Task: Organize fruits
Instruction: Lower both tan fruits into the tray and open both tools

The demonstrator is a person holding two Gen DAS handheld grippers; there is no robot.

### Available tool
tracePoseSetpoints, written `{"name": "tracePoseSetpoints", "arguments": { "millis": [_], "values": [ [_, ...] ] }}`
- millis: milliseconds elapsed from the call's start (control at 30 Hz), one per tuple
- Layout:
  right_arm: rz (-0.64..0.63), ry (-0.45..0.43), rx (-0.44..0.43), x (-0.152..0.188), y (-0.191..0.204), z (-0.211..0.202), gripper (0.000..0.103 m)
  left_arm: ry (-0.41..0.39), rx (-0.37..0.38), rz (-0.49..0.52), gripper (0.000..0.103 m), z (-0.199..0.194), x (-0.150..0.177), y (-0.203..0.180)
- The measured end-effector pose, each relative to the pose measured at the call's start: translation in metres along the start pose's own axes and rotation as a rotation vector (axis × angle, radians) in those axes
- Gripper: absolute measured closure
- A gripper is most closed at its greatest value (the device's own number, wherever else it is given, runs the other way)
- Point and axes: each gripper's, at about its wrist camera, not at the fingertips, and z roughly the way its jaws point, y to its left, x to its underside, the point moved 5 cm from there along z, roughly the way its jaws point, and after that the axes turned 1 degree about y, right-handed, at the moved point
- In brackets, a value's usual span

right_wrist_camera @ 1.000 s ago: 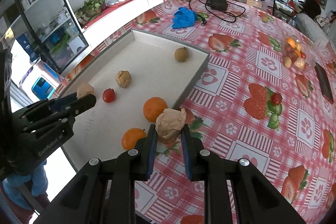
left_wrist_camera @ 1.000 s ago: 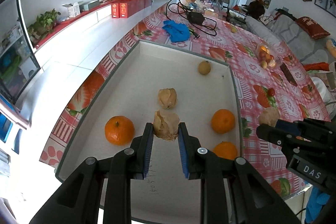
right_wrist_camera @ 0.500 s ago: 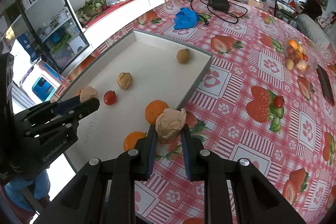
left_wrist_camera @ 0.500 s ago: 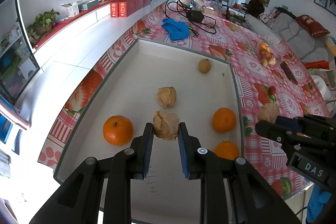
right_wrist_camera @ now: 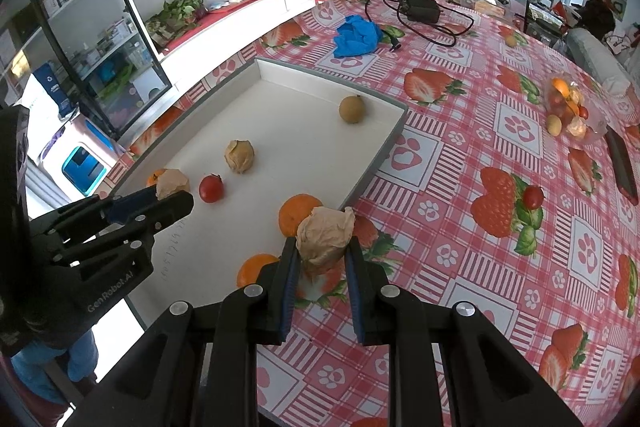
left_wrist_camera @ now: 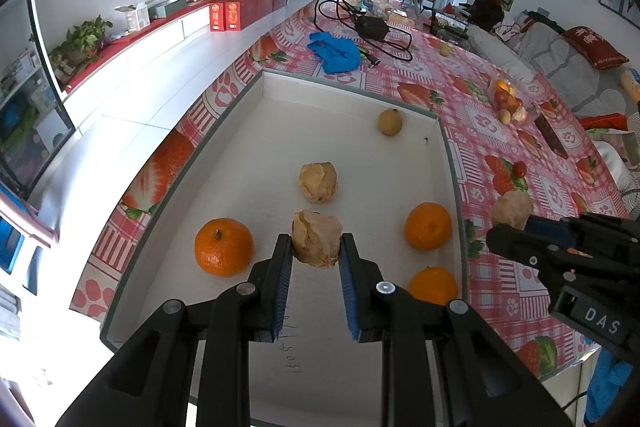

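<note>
Left gripper [left_wrist_camera: 315, 259]: matte black plastic arms, blue ribbed pads [left_wrist_camera: 283, 291] on inner faces, round silver screws at joints, white "GenRobot.AI" lettering on side. Right gripper [right_wrist_camera: 321, 259]: same black build, blue pads [right_wrist_camera: 290, 291], silver screws, white "DAS" marking

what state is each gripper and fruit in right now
left gripper: shut on a paper-wrapped fruit over the tray
right gripper: shut on a second wrapped fruit over the tablecloth
third wrapped fruit: loose in tray
oranges: loose in tray
</note>
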Motion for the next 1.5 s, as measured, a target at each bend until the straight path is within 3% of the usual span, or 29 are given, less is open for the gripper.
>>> {"name": "tracePoseSetpoints", "arguments": {
  "millis": [1500],
  "values": [
    [-0.045, 0.006, -0.036, -0.018, 0.007, 0.014, 0.079, 0.046, -0.011, 0.009, 0.077, 0.024, 0.004, 0.003]
  ]
}}
